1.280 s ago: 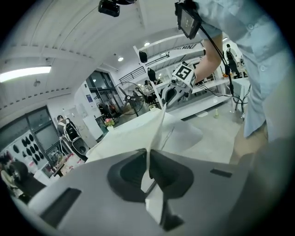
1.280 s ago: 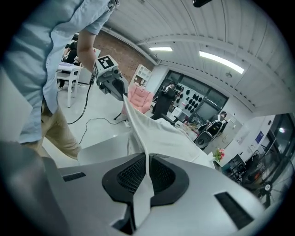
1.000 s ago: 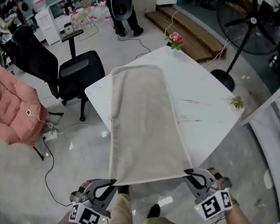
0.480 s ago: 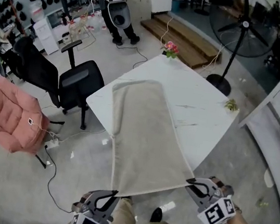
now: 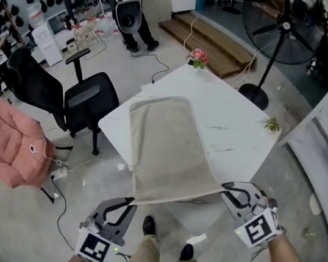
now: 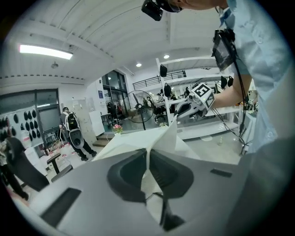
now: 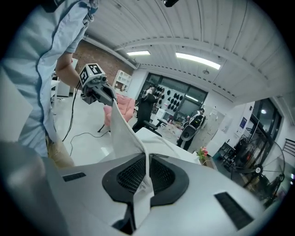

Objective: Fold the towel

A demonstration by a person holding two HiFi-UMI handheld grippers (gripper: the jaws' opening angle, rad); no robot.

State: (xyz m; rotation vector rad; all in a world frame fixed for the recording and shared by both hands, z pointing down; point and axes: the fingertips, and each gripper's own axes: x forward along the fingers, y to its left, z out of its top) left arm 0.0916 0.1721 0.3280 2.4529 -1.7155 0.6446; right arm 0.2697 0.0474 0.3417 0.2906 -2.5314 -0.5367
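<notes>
My left gripper (image 5: 131,202) has its jaws clenched on one near corner of the towel (image 5: 170,153). My right gripper (image 5: 225,186) is clenched on the other near corner. The towel's near edge hangs stretched between them, raised clear of the white desk (image 5: 241,130). Its far end lies flat on the desk, short of the flowers (image 5: 198,56).

Black office chair (image 5: 88,100), pink cushion (image 5: 9,145), standing fan (image 5: 284,23), pink flowers (image 5: 198,56) on white table (image 5: 238,127)
</notes>
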